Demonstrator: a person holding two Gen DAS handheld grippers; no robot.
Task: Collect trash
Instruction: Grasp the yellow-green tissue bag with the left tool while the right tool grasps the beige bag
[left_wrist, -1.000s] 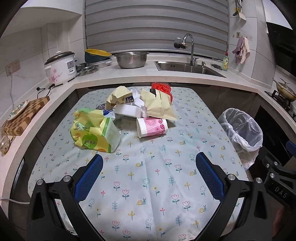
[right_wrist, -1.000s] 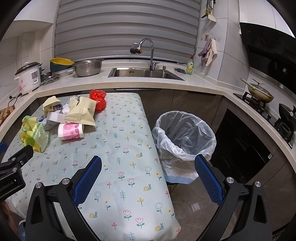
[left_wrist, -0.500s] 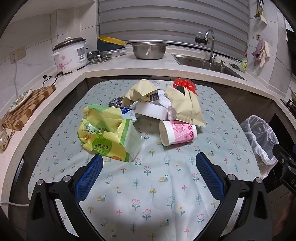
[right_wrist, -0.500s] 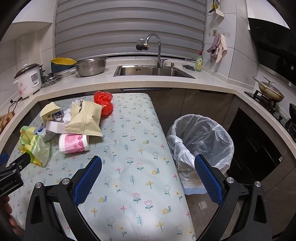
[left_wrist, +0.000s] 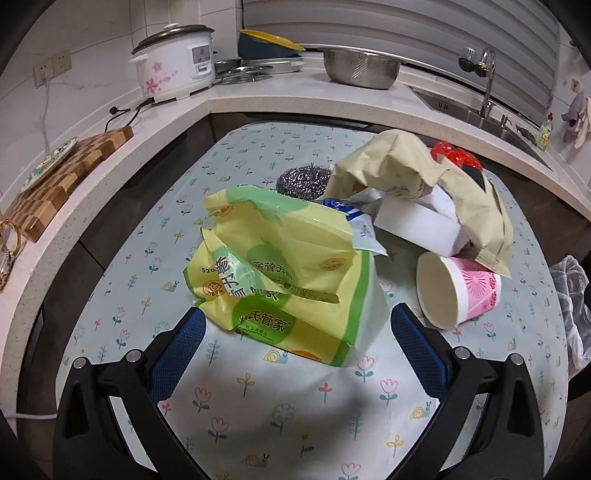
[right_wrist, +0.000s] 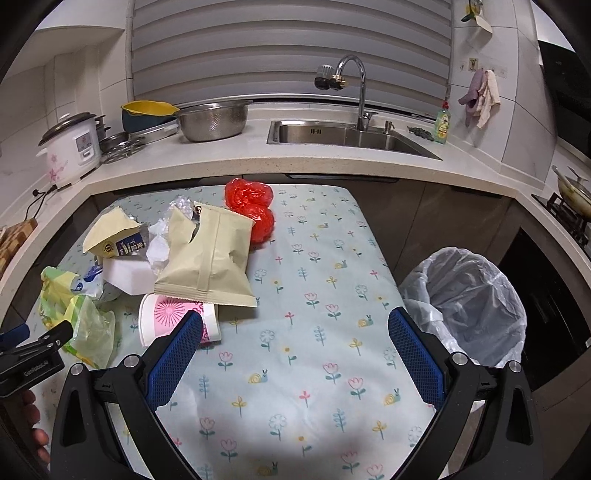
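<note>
A heap of trash lies on the flowered tablecloth (left_wrist: 288, 413). A yellow-green plastic package (left_wrist: 284, 280) is nearest, just ahead of my open left gripper (left_wrist: 295, 332), its blue pads on either side of the package's near end without touching. Behind it are a pink paper cup (left_wrist: 458, 291) on its side, a white box (left_wrist: 417, 225), two beige bags (left_wrist: 476, 206), a steel scourer (left_wrist: 303, 179) and a red bag (right_wrist: 251, 206). My right gripper (right_wrist: 295, 336) is open above the cloth, right of the pink cup (right_wrist: 173, 314). The lined trash bin (right_wrist: 465, 306) stands beside the table's right edge.
The counter wraps around the table, with a rice cooker (left_wrist: 173, 62), steel bowl (right_wrist: 212, 120), sink (right_wrist: 347, 134) and tap. A chequered cutting board (left_wrist: 55, 173) lies at the left. A stove with a pan (right_wrist: 572, 192) is at the right. A hand (right_wrist: 33, 424) holds the left gripper.
The left gripper has moved forward and left, right up to the yellow-green package. The right gripper has moved left and forward over the table, so the bin now sits further right.
</note>
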